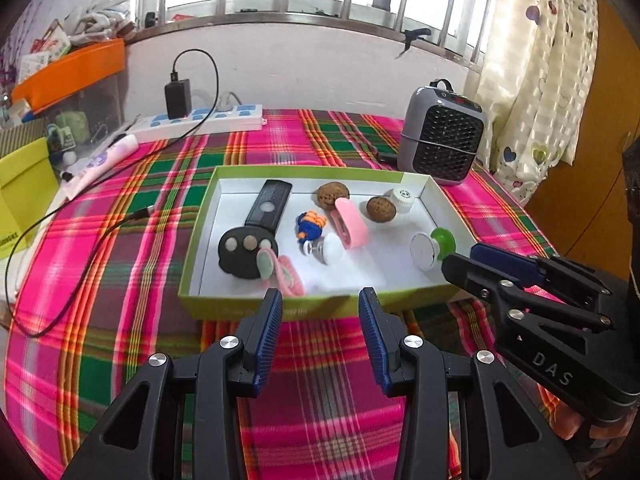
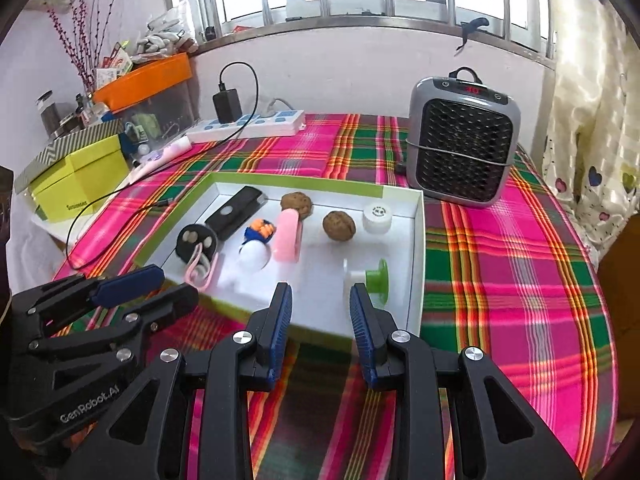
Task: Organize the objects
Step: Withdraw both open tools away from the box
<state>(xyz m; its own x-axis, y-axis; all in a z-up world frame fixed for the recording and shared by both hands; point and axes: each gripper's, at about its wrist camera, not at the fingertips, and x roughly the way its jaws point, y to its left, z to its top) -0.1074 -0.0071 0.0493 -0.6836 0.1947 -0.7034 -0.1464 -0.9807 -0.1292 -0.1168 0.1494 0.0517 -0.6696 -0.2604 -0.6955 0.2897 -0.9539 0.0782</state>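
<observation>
A shallow white box with a green rim (image 1: 208, 216) (image 2: 416, 264) lies on the plaid cloth. In it are a black strap with round pads (image 1: 256, 232) (image 2: 224, 220), two walnuts (image 1: 333, 195) (image 1: 381, 208) (image 2: 339, 226), a pink case (image 1: 352, 222) (image 2: 287, 236), a blue-orange knot (image 1: 310, 229) (image 2: 260, 230), a white cap (image 1: 404, 198) (image 2: 378, 218), a green-and-white spool (image 1: 434, 246) (image 2: 370, 278) and a pink clip (image 1: 286, 276) (image 2: 200, 270). My left gripper (image 1: 320, 300) (image 2: 160, 284) is open and empty just before the box's near edge. My right gripper (image 2: 320, 296) (image 1: 464, 258) is open and empty at the box's near right corner, close to the spool.
A grey fan heater (image 1: 442, 136) (image 2: 462, 140) stands behind the box at the right. A white power strip with a black charger (image 1: 200, 118) (image 2: 248, 124) and its cable (image 1: 80, 264) lie at the back left. Yellow-green and orange boxes (image 2: 76, 180) sit left. A curtain (image 1: 532, 80) hangs right.
</observation>
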